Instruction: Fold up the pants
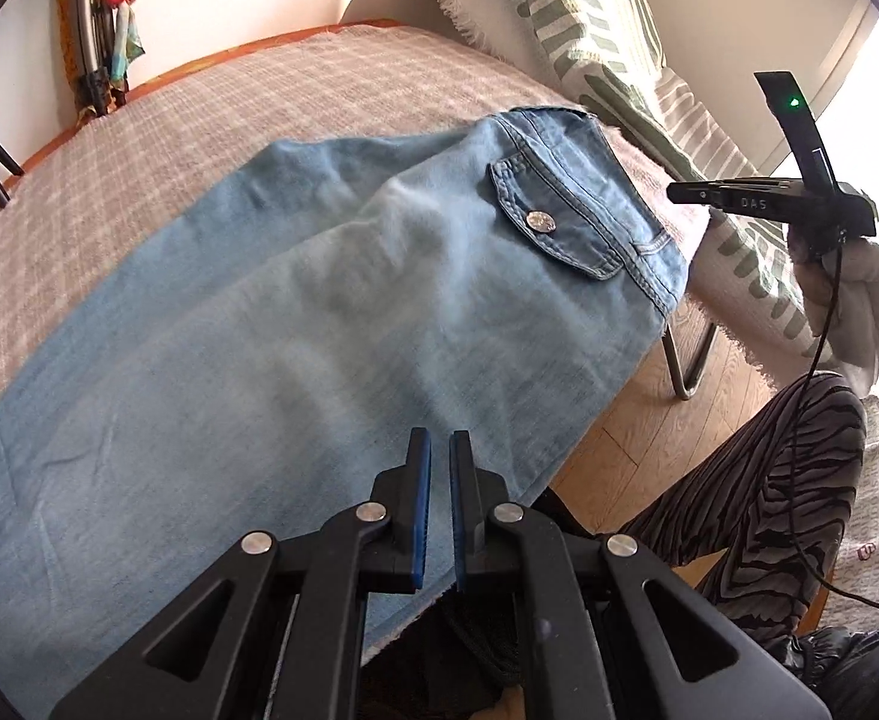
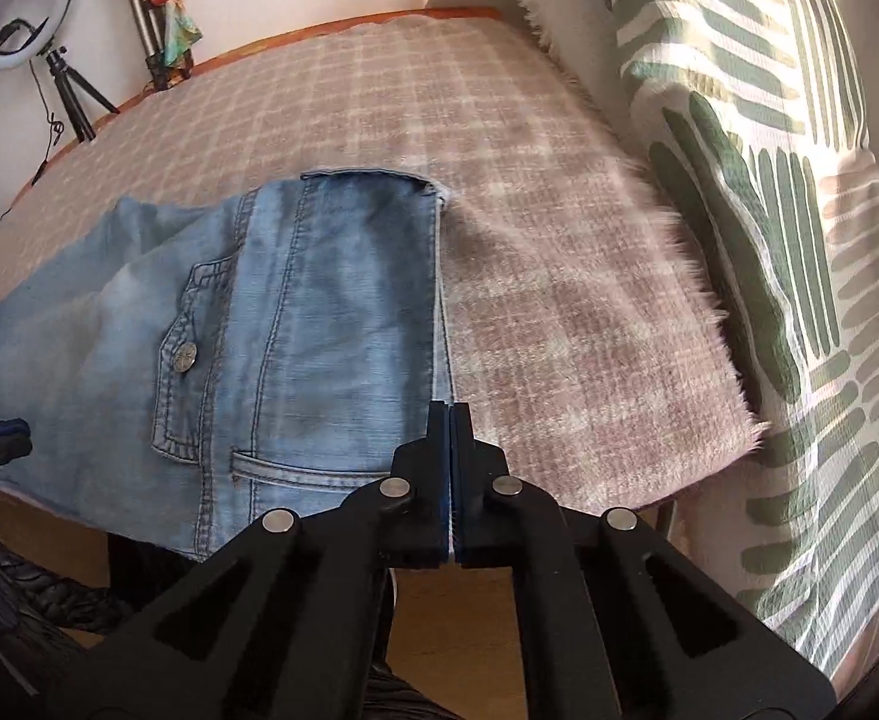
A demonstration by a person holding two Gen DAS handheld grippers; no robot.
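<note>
A: Where are the pants (image 1: 295, 312) lying now?

B: The light blue denim is lying spread flat on a table covered with a grey checked cloth (image 1: 157, 120). The waist end is pointing toward the right side of the table, with a flap pocket (image 1: 565, 216) and its metal button (image 1: 540, 221) facing up. The near edge of the pants is hanging a little over the table edge.

A: What is the left gripper (image 1: 440, 450) doing?

B: It is hovering at the near edge of the leg part. Its blue-padded fingers are standing slightly apart, with a narrow gap, and no fabric is showing between them.

A: And the right gripper (image 2: 450, 414)?

B: In the right wrist view its fingers are pressing together, and a thin pale edge of the waistband (image 2: 439, 276) seems to be running down between the pads. So it is looking like it is pinching the waist edge of the pants, near a belt loop (image 2: 271, 468).

A: Is the right gripper showing in the other camera?

B: Yes, in the left wrist view it is appearing at the far right, with a white-gloved hand (image 1: 847, 300) holding it beside a striped green and white cushion (image 1: 619, 48).
</note>
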